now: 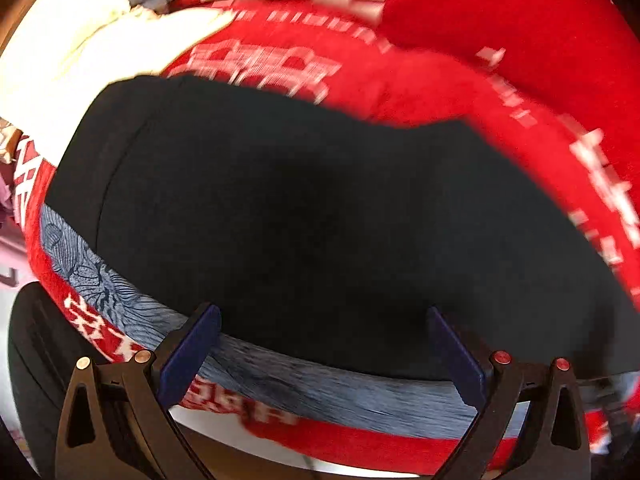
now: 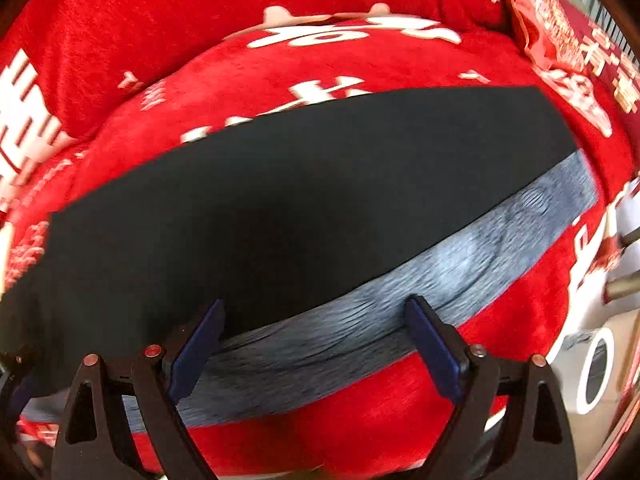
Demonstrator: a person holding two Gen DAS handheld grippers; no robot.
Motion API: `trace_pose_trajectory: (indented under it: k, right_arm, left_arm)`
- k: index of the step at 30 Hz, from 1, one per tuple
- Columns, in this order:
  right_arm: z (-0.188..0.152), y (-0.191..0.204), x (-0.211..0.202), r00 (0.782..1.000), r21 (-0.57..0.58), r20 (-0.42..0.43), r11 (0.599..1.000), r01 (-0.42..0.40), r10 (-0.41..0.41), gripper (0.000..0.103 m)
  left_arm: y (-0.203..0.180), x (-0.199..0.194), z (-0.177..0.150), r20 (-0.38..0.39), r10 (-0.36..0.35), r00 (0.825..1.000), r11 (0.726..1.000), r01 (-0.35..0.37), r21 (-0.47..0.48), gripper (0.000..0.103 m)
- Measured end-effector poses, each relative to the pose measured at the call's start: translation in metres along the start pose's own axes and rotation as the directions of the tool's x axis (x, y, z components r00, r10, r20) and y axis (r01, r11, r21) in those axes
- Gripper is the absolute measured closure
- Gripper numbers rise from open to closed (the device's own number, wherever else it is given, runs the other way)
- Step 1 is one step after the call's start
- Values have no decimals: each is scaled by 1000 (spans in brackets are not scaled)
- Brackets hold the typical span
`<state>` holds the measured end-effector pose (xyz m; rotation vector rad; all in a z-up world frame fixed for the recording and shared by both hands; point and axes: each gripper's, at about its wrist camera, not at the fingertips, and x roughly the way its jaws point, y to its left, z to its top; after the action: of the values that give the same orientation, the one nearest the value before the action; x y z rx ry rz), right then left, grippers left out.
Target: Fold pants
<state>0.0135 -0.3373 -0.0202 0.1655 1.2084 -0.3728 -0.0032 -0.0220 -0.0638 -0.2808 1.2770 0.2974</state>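
only left view shows cream cloth point(image 1: 72, 52) beyond pants point(image 1: 300, 220)

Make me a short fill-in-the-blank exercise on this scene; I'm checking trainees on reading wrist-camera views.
1. The flat black pants lie on a plush blanket whose main colour is ____.
2. Along the near edge of the pants runs a grey-blue patterned fabric band, between the fingers of the right hand-held gripper, whose jaws stand ____.
3. The jaws of the left hand-held gripper are ____.

Missing words: red; open; open
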Motion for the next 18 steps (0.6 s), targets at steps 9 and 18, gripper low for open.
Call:
trace_pose_trajectory:
  k: [9,18]
  right_arm:
    - [23,-204,7,995,361,53,928,-96,82,6]
    - [21,-232,20,950,358,193,884,-301,245,7]
  left_arm:
    - [-45,-22,-5,23,-32,999,990,29,138,1]
    - [-153,-28,-18,13,-92,996,934,81,349,1]
